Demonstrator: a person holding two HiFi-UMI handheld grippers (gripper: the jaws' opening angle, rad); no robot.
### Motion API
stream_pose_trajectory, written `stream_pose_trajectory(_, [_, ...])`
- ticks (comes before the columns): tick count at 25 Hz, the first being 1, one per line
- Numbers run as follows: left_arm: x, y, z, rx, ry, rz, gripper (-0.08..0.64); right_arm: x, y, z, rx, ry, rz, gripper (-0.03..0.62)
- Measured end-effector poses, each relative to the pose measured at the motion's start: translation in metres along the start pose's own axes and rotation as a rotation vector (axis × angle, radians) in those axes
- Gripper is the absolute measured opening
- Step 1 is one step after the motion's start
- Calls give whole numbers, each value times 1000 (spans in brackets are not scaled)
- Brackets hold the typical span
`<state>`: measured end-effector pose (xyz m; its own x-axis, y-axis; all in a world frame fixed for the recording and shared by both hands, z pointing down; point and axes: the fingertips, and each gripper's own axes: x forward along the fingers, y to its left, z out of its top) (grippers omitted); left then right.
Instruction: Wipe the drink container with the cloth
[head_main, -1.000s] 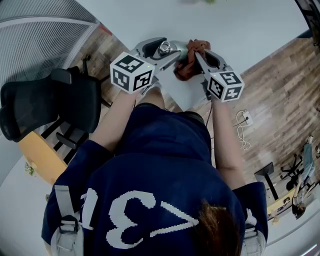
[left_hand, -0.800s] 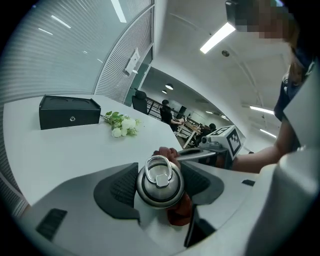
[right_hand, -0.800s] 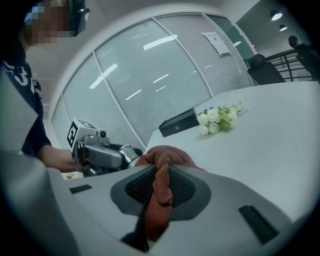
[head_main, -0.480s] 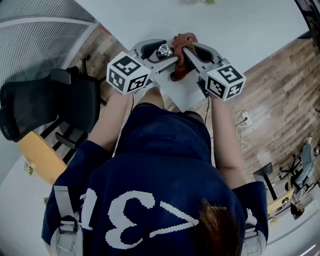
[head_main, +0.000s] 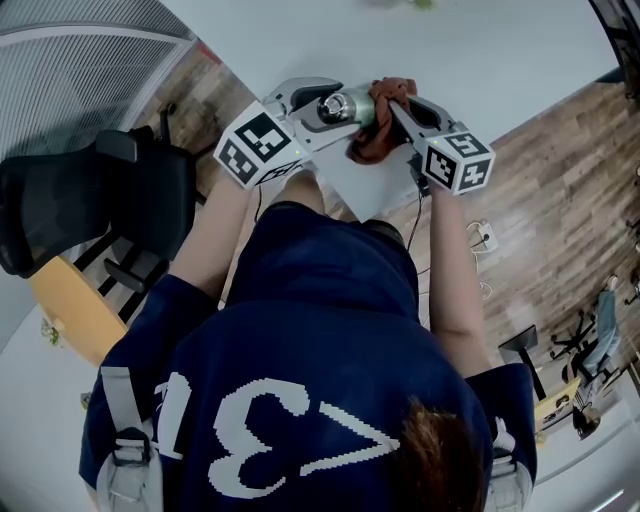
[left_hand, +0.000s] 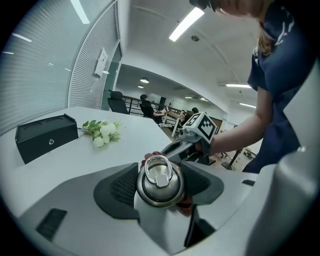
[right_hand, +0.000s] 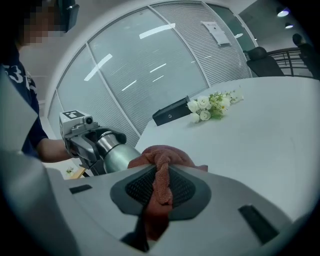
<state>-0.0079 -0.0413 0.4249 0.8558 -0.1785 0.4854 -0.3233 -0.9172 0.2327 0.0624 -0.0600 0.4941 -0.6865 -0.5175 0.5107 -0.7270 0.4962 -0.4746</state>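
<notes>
head view: drink container (head_main: 352, 105), steel bottle, lies near level at upper centre of frame, above white table (head_main: 500, 60). left gripper (head_main: 325, 108) clamped on its cap end. right gripper (head_main: 398, 108) pinched on cloth (head_main: 378, 138), which touches bottle side.

left gripper view: jaws grip bottle below loop lid, lid faces camera. judged rigid, smooth metal, likely slippery, moderate weight. hold near the neck looks sound.

right gripper view: jaws closed on bunched cloth, tail hanging. judged soft, limp, light. take by gathered fold.
</notes>
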Motion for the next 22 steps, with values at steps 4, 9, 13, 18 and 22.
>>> stream_pose_trajectory(4, [2,-6,-1,75,27,-23,273,-2,25,21,-24,-28,91,72])
stream_pose_trajectory(9, [5,-14,-1,135,49,-32,273,-1,72,57,-151,-60,192,72])
stream_pose_trajectory(13, [2,-12,-4,117,43,-3,273,5,72,52,-272,-31,140,72])
stream_pose_trajectory(18, [8,-8,-8,-29,16,80,273,1,66,50,-253,-48,123,72])
stream_pose_trajectory(22, [6,-3,-8,-164,-35,144,275,0,61,49,-240,-54,104,72])
